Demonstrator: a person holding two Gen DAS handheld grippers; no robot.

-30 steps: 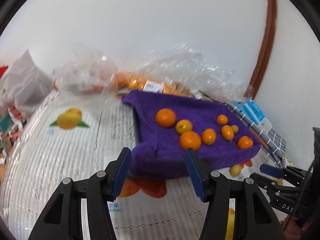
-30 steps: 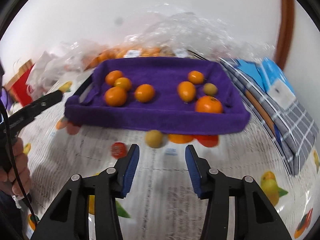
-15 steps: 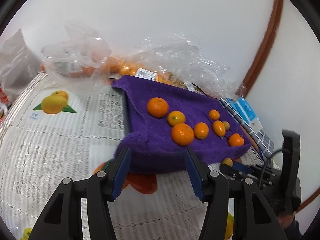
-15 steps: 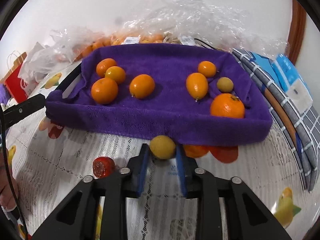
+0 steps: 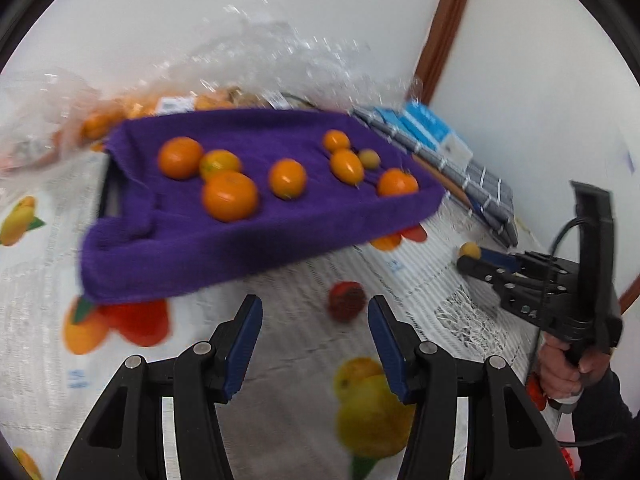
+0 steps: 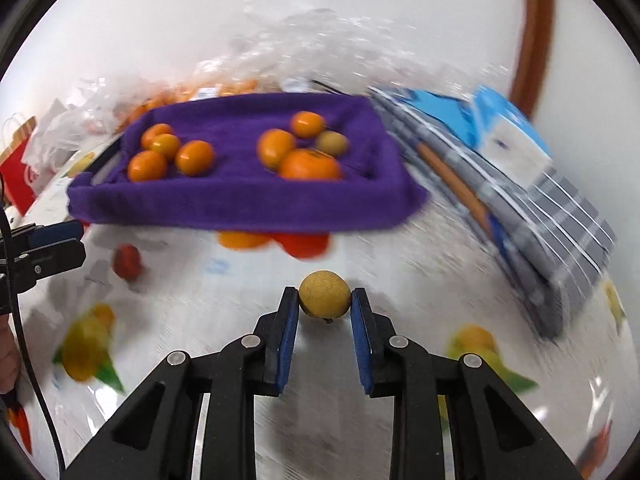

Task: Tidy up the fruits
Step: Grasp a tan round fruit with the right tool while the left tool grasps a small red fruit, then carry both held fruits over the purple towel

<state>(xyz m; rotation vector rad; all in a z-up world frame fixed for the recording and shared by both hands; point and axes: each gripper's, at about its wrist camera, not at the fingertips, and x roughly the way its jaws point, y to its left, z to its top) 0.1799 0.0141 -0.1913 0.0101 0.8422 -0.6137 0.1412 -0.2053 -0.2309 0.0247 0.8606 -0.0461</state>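
Sitting between right gripper point(image 6: 325, 300) pads: yellow fruit point(image 6: 325, 294) (touching both).

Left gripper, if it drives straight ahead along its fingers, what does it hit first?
Probably the small red fruit on the tablecloth, just ahead of the open left gripper, nearer its right finger. Behind it: the purple towel. Depth is uncertain.

fruit-print tablecloth point(image 5: 420, 280), checked cloth point(image 6: 560, 216), blue boxes point(image 5: 432, 128)

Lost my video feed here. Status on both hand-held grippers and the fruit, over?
Right hand-held gripper shut on yellow-brown fruit. Left hand-held gripper open, empty, red fruit just ahead. Purple-towel tray holds eight fruits. Nothing blocking.
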